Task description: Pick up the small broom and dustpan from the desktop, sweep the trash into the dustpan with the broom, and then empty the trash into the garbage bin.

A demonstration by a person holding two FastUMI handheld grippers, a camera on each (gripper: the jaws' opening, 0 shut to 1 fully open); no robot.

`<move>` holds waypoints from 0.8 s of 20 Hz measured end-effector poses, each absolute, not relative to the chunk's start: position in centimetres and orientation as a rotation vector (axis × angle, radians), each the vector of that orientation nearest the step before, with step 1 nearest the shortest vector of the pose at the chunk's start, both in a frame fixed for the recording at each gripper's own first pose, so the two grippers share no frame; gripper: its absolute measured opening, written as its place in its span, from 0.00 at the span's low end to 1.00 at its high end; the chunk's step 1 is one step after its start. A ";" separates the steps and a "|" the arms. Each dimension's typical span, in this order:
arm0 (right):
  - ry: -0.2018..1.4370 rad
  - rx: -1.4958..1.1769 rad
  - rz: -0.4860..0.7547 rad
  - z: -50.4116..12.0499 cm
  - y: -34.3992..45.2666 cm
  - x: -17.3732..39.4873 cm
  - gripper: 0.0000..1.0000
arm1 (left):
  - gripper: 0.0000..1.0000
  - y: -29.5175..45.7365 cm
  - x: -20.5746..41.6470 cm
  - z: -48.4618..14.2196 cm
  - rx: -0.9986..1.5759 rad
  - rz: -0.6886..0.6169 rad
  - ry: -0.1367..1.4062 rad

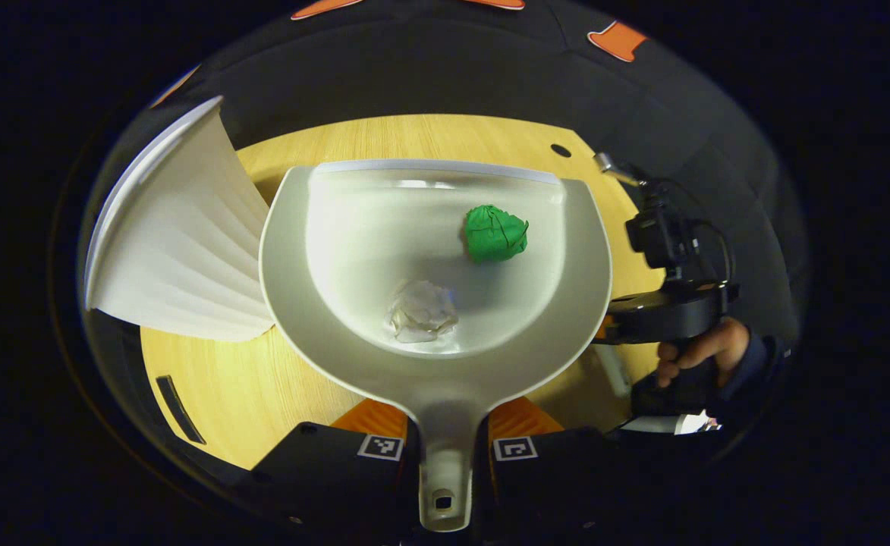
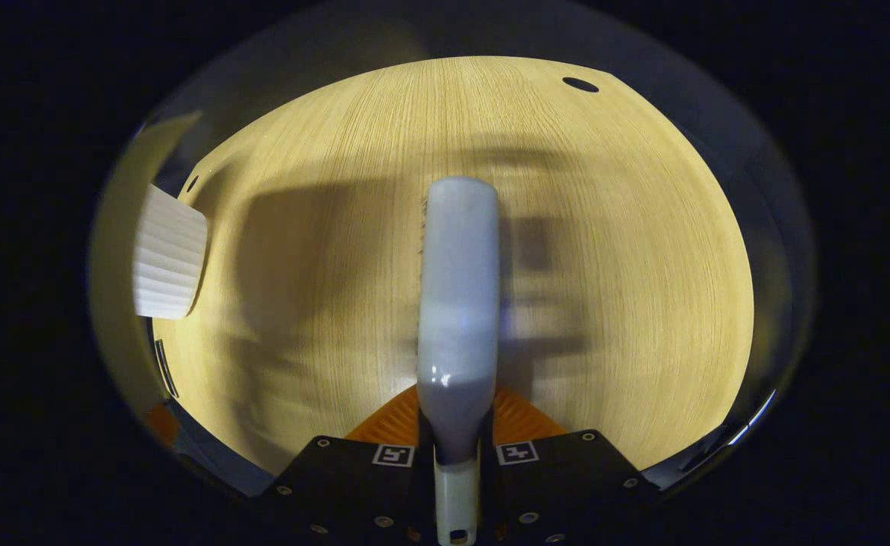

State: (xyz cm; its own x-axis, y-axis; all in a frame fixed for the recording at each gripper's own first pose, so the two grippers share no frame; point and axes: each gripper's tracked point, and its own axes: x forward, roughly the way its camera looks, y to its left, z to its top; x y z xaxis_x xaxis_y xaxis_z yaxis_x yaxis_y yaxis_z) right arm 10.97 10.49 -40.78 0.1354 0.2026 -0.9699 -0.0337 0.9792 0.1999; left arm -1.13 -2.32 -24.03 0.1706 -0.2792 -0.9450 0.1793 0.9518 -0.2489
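Green and white trash [image 1: 496,233] is lying in the dustpan [image 1: 435,356] (left tool [image 1: 445,455] gripping its handle) — right tool [image 2: 456,462] clamping the broom [image 2: 458,303] — emptying into the bin [image 1: 179,250] remaining.

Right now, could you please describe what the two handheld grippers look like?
Each gripper, left gripper and right gripper, has black blocky jaws bearing small square black-and-white markers. The right gripper seen from the left view is black, with cabling on top, gripped by a hand in a dark sleeve.
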 end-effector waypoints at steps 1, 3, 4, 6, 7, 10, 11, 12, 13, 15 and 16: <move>1.424 0.136 0.171 -40.9 10.5 11.2 0.26 | 0.29 -2.3 -0.7 -24.3 -0.075 -0.329 1.344; 1.415 0.138 0.173 -40.7 10.1 10.9 0.30 | 0.29 -2.3 0.3 -23.8 -0.065 -0.337 1.300; 1.412 0.136 0.177 -40.5 10.1 10.9 0.33 | 0.29 -2.2 1.1 -23.3 -0.065 -0.338 1.281; 1.410 0.121 0.192 -40.5 10.3 10.8 0.35 | 0.28 -1.9 1.2 -22.3 -0.056 -0.331 1.271; 1.406 0.112 0.199 -40.5 10.3 10.8 0.38 | 0.29 -1.4 1.3 -21.7 -0.064 -0.319 1.267; 1.392 0.111 0.220 -40.4 10.8 10.8 0.46 | 0.29 0.8 2.3 -20.5 -0.044 -0.240 1.244; 1.389 0.113 0.227 -40.4 10.9 10.8 0.51 | 0.29 2.1 2.8 -20.4 -0.015 -0.191 1.221; 1.386 0.113 0.231 -40.3 11.1 10.7 0.53 | 0.28 3.8 3.3 -20.5 0.018 -0.143 1.208; 1.382 0.113 0.235 -40.3 11.1 10.7 0.59 | 0.28 5.4 3.6 -20.4 0.056 -0.088 1.199; 1.383 0.116 0.242 -40.2 11.2 10.8 0.63 | 0.28 8.6 4.0 -20.7 0.147 -0.001 1.205; 1.379 0.119 0.244 -40.3 11.2 10.9 0.64 | 0.28 9.6 4.0 -21.3 0.190 0.039 1.223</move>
